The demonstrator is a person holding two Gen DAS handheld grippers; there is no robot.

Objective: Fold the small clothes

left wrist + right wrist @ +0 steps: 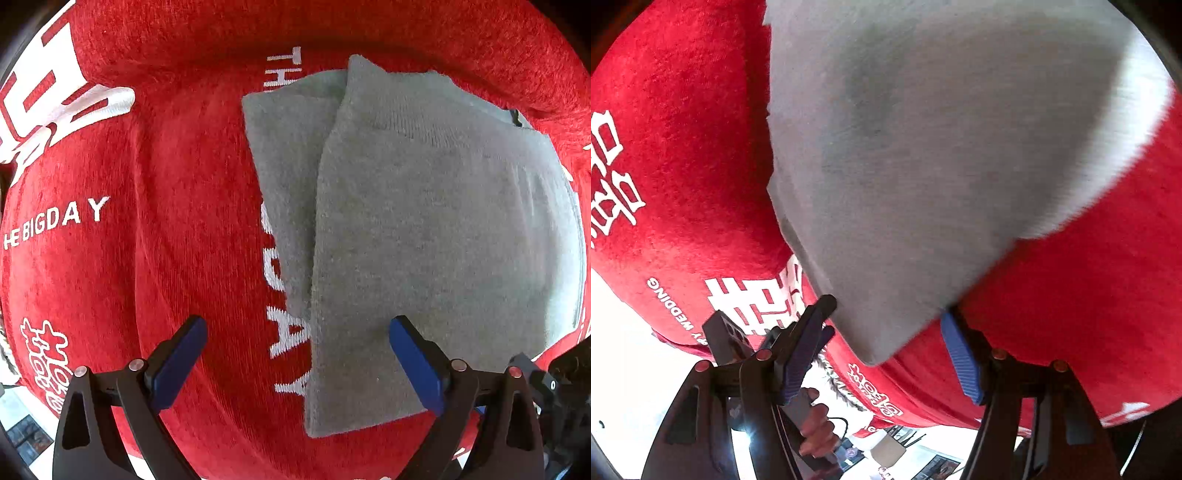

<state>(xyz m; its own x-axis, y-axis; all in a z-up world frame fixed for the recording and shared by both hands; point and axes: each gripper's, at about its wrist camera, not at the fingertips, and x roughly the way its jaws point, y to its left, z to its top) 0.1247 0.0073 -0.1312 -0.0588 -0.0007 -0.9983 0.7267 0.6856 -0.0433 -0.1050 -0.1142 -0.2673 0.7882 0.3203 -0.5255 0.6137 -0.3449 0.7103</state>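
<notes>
Grey garment [424, 221], folded, lies on red cloth [147, 184] from 12 to 5 o'clock. Left gripper [297, 365] and right gripper [886, 354] both gape, holding nothing; careless closing could ruck layers.

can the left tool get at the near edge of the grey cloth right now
Probably yes: the left tool is open and empty, its jaws straddling the grey cloth's near left corner on the red cover, nothing between.
</notes>
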